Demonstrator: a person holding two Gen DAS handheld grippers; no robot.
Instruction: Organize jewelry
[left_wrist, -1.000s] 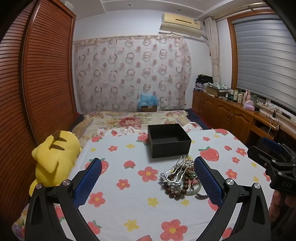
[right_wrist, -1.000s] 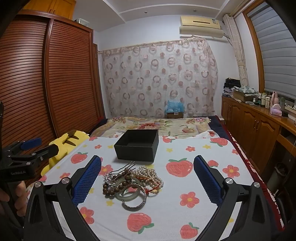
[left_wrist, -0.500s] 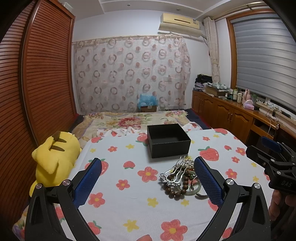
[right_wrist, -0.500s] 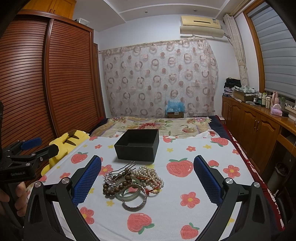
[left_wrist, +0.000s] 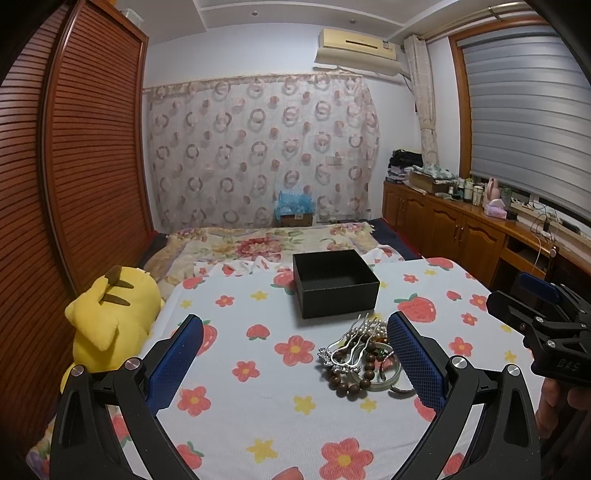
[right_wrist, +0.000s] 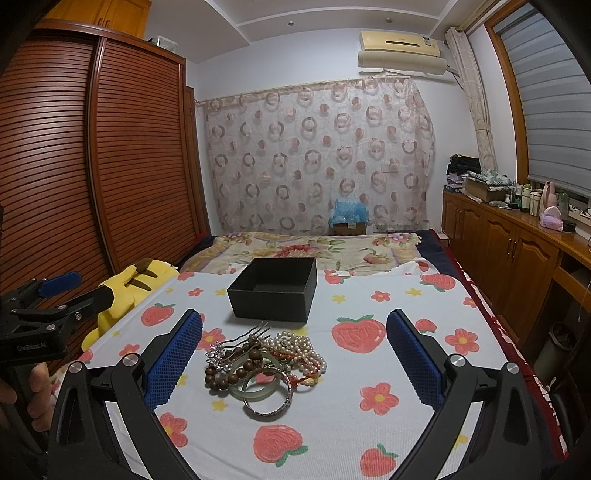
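Note:
A heap of jewelry (right_wrist: 264, 363) lies on a strawberry-and-flower cloth: silver hairpins (left_wrist: 345, 350), a brown bead bracelet (right_wrist: 231, 374), a pale green bangle (right_wrist: 260, 386), a silver bangle (right_wrist: 271, 404) and pearl strands (right_wrist: 299, 345). Just behind it stands an open, empty black box (right_wrist: 275, 291), also in the left wrist view (left_wrist: 336, 288). My left gripper (left_wrist: 295, 363) hovers open, the heap by its right finger. Open too, my right gripper (right_wrist: 294, 360) frames the heap between its blue pads. Each gripper shows at the edge of the other's view.
A yellow plush toy (left_wrist: 107, 321) lies at the cloth's left edge beside a slatted wooden wardrobe (right_wrist: 74, 166). Wooden cabinets (right_wrist: 517, 254) with bottles run along the right wall. A floral bedspread (left_wrist: 258, 243) stretches behind the box.

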